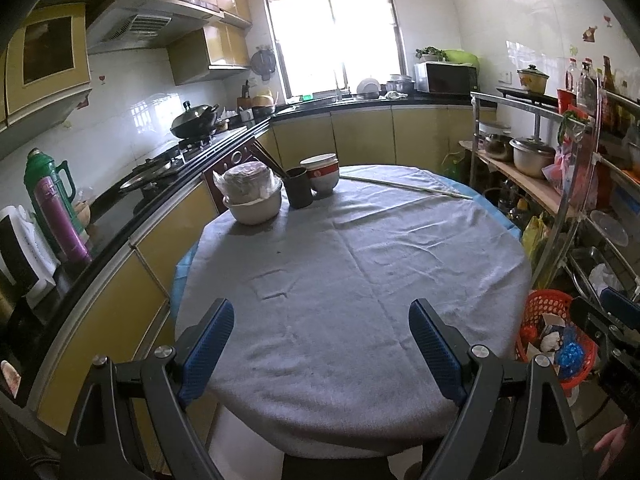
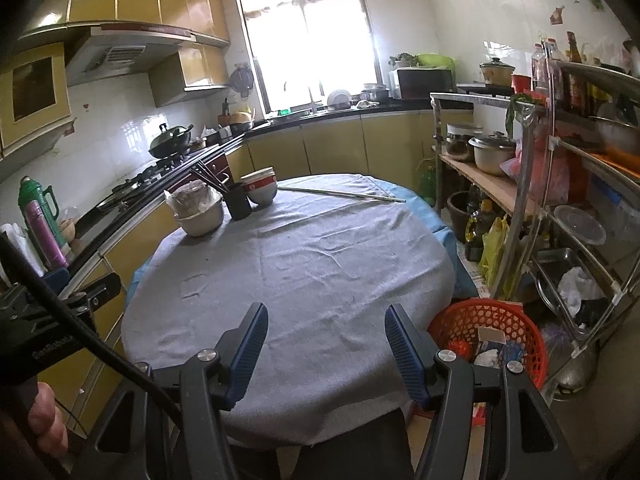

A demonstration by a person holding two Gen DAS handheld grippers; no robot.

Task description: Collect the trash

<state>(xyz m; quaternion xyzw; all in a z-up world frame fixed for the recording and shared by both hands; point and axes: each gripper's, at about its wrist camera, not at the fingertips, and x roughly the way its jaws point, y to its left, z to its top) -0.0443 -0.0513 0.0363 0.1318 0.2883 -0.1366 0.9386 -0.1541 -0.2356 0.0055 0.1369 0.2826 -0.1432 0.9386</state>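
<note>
A red mesh basket [image 2: 472, 316] stands on the floor to the right of the round table [image 2: 304, 264]; crumpled paper, a blue scrap and a red scrap lie inside it. The same basket [image 1: 546, 304] shows at the right edge of the left wrist view. My left gripper [image 1: 322, 328] hangs open over the near part of the grey tablecloth, nothing between its blue pads. My right gripper [image 2: 326, 332] is also open and empty, over the table's near right edge, with the basket just right of its right finger [image 2: 402, 340].
At the table's far side stand a bowl covered in plastic wrap [image 1: 252, 194], a dark cup of chopsticks [image 1: 298, 186], stacked red-and-white bowls [image 1: 322, 172] and a long thin stick [image 1: 404, 188]. A counter runs along the left, a metal rack [image 2: 560, 208] with pots on the right.
</note>
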